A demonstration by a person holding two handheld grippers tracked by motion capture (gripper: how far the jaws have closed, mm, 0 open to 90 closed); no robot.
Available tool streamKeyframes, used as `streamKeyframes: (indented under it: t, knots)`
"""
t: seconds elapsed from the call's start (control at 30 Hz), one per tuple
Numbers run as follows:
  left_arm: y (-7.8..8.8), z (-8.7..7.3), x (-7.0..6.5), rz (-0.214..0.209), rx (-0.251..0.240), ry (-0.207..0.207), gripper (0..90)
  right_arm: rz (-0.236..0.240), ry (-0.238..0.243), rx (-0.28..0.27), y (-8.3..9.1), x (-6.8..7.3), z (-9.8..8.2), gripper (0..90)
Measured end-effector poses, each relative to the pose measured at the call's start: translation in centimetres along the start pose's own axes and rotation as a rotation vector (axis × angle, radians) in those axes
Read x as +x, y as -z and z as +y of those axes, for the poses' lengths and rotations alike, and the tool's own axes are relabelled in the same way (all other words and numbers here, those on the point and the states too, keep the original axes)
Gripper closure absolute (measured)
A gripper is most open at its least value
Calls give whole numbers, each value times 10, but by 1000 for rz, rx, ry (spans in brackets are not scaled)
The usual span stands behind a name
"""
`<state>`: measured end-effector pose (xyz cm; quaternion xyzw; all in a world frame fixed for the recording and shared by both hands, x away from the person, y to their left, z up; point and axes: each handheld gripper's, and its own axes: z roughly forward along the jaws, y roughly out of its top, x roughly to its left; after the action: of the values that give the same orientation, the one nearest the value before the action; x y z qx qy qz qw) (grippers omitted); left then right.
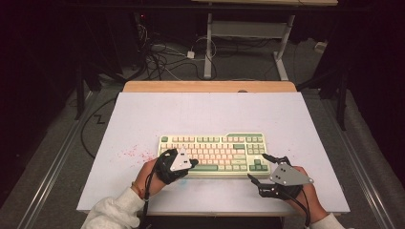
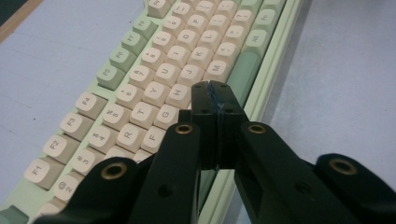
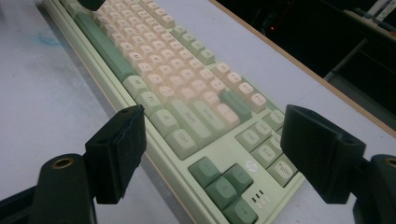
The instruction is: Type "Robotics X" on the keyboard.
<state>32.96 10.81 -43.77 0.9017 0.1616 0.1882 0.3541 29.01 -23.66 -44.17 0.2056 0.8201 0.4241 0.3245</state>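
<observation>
While the keyboard (image 1: 212, 155) lies just below the middle of the high view on the pale table top (image 1: 205, 112), both grippers sit at its near edge. At lower left of that frame the left gripper (image 1: 193, 162) reaches over the keyboard's left end, its fingers pressed together with nothing between them; in the left gripper view the joined tips (image 2: 212, 100) hang above the bottom letter row, close to the green space bar (image 2: 243, 70), and they hide the keys just beneath them. At lower right the right gripper (image 1: 256, 167) rests beside the keyboard's right end with its fingers spread wide apart; in the right gripper view the green arrow keys (image 3: 224, 184) and the block of keys above them lie in the gap between the two pads, untouched.

Faint red speckles (image 1: 136, 153) mark the table left of the keyboard. A wooden strip (image 1: 210, 86) borders the table's far edge, and beyond it, in the upper part of the frame, a tangle of cables (image 1: 160, 57) and the white legs of another desk (image 1: 208, 47) stand on the floor.
</observation>
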Motion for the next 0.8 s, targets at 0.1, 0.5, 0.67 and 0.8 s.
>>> streamKeyframes:
  t: [0.1,0.5,0.67,0.8]
  knots:
    - [1,-1,1,5,-2,3,826,1,1,7,0,0,-1,233]
    - [8,-1,5,66,-30,7,653,6,-6,16,-2,-1,-2,235]
    - [10,0,5,105,-33,14,480,11,-21,14,-1,-2,-2,240]
    - [11,0,3,152,-40,3,327,-3,-33,17,-1,-5,-3,242]
